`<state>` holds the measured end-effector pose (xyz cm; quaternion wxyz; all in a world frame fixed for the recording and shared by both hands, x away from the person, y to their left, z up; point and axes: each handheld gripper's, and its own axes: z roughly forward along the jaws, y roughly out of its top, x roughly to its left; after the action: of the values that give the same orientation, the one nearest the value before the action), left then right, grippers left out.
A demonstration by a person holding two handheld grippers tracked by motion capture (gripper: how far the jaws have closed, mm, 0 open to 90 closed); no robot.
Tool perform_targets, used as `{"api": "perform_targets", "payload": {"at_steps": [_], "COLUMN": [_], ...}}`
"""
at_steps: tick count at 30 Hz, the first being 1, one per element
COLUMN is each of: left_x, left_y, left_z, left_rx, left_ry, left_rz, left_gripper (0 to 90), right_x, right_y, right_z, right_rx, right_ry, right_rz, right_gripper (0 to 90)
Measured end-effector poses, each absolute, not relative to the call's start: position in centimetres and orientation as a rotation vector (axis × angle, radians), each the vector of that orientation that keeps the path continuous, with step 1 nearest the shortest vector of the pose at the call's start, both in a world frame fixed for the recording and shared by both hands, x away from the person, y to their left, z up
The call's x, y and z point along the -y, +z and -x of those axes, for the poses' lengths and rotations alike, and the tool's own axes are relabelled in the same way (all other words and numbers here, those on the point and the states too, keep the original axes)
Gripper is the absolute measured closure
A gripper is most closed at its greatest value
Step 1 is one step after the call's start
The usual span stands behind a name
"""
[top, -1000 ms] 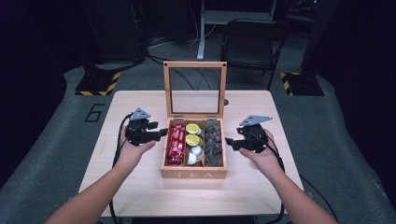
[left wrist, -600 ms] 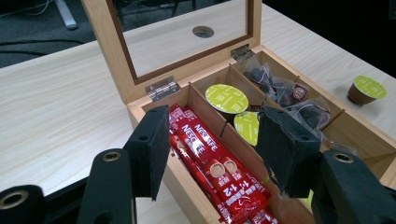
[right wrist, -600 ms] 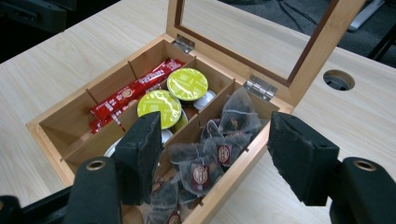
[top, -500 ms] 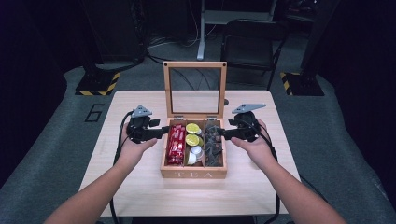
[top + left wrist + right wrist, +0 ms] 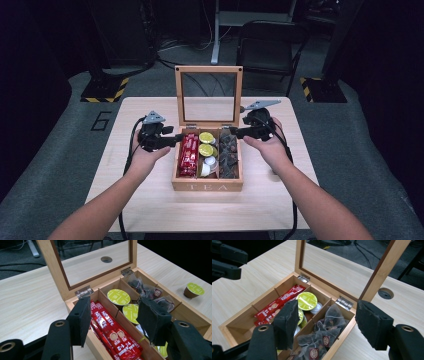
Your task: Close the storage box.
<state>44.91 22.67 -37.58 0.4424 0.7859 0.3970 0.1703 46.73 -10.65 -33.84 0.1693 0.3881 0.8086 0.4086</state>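
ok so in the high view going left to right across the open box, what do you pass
left gripper → red coffee sticks → green-lidded capsules → tea bags → right gripper

One wooden tea box point(image 5: 207, 186), three compartments, two claws over a single tabletop point(image 5: 150, 200).

Inside the box: a bundle of red coffee sticks point(image 5: 112, 335), too tightly stacked to count; at least two green-lidded capsules point(image 5: 118, 297) in the middle bay; a heap of tea sachets point(image 5: 324, 332), number unclear. One more green capsule point(image 5: 193, 290) sits alone on the tabletop. Left claw point(image 5: 172, 141) and right claw point(image 5: 235, 133): one each.
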Motion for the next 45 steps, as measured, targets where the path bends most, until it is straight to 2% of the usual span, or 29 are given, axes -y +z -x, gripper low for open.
{"api": "perform_targets", "payload": {"at_steps": [16,38,45], "left_x": [-22.4,-22.5,-22.8], "left_y": [-38.0,-38.0,-37.9], "left_z": [-45.6,-45.3,-44.8], "left_rx": [-0.986,-0.981,-0.975], "left_ry": [0.399,0.396,0.406], "left_rz": [-1.961,-1.954,-1.952], "left_gripper": [44.6,44.6,44.6], "right_x": [10.5,9.7,9.8], "right_y": [-34.2,-33.6,-34.3], "right_z": [-48.8,-51.6,-52.9], "right_rx": [-2.278,-2.225,-2.206], "right_ry": [1.137,1.102,1.070], "right_rz": [-1.163,-1.194,-1.239], "right_gripper": [34.7,34.2,33.8]}}
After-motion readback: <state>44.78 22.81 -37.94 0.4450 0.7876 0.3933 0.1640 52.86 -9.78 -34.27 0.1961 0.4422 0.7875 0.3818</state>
